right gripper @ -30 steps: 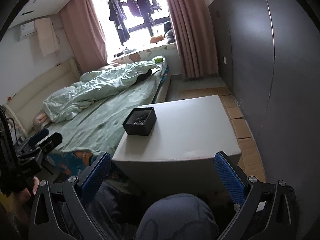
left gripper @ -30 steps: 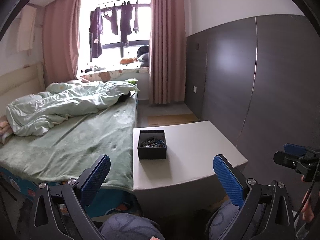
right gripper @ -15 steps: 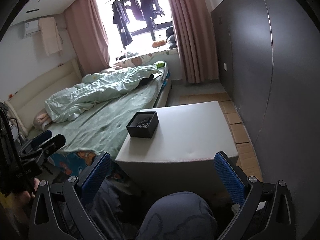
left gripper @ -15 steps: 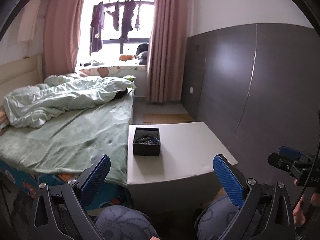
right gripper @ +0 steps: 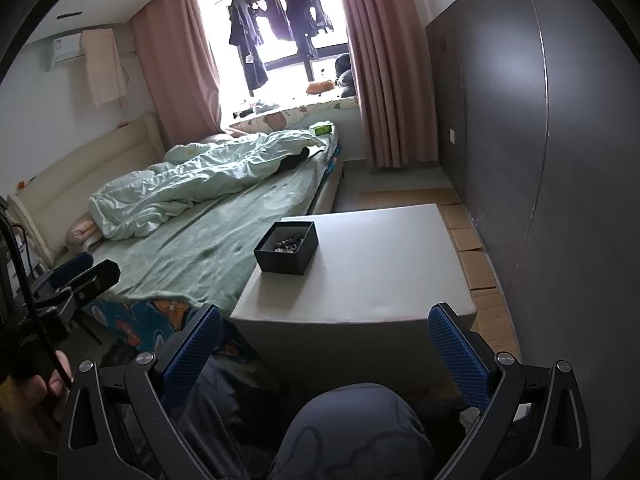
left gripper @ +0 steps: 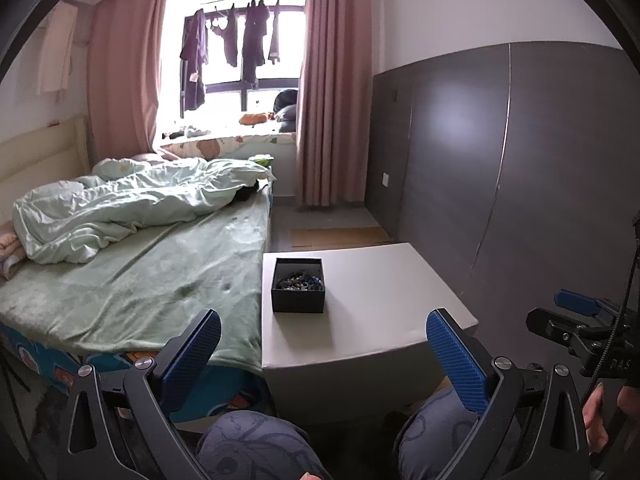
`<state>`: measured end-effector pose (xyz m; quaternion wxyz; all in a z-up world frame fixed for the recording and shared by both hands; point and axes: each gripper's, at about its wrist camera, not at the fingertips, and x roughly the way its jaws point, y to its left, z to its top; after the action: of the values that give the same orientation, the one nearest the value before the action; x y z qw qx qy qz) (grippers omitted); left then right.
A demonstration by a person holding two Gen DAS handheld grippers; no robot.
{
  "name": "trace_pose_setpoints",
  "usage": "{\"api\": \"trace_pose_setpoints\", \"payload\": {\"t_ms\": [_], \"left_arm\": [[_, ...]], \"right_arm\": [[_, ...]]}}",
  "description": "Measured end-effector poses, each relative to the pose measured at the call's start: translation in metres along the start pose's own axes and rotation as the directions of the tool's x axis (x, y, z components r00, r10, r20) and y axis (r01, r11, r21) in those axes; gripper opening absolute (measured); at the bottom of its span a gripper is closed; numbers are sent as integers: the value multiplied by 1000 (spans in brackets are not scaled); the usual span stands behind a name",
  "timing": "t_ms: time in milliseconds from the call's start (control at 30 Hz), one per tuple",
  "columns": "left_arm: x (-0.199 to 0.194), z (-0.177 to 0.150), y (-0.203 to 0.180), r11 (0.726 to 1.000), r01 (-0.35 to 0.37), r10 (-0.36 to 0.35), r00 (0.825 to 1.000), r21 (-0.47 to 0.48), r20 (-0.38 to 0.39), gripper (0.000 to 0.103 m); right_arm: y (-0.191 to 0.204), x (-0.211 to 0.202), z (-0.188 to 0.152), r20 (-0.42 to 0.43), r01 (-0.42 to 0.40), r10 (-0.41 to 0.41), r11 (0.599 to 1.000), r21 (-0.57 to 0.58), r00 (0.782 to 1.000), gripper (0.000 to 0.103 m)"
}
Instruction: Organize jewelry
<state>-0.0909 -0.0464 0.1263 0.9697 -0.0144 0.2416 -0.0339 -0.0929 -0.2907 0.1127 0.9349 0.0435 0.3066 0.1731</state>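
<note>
This was a home bedroom: a bed (left gripper: pixel 152 280) with a green sheet and a rumpled pale-green quilt (left gripper: pixel 132 204), long pink curtains (left gripper: pixel 336 100) framing a bright window (left gripper: pixel 240 68) where dark clothes (left gripper: pixel 224 52) hung, and a wall-mounted air conditioner (right gripper: pixel 66 50).

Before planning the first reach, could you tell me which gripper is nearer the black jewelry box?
Left, though only slightly. The box sits toward the table's left edge; the left gripper faces it almost squarely, while the right gripper sits further right. Both are short of the table.
</note>
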Motion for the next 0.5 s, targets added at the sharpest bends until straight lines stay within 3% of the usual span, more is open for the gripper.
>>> {"api": "trace_pose_setpoints", "payload": {"t_ms": [500], "left_arm": [[-3,3,-2,1000,-2,2,1000,-4,-18,103]], "right_arm": [[6,-5,1,-1,16,-16,1000,-10,1000,103]]}}
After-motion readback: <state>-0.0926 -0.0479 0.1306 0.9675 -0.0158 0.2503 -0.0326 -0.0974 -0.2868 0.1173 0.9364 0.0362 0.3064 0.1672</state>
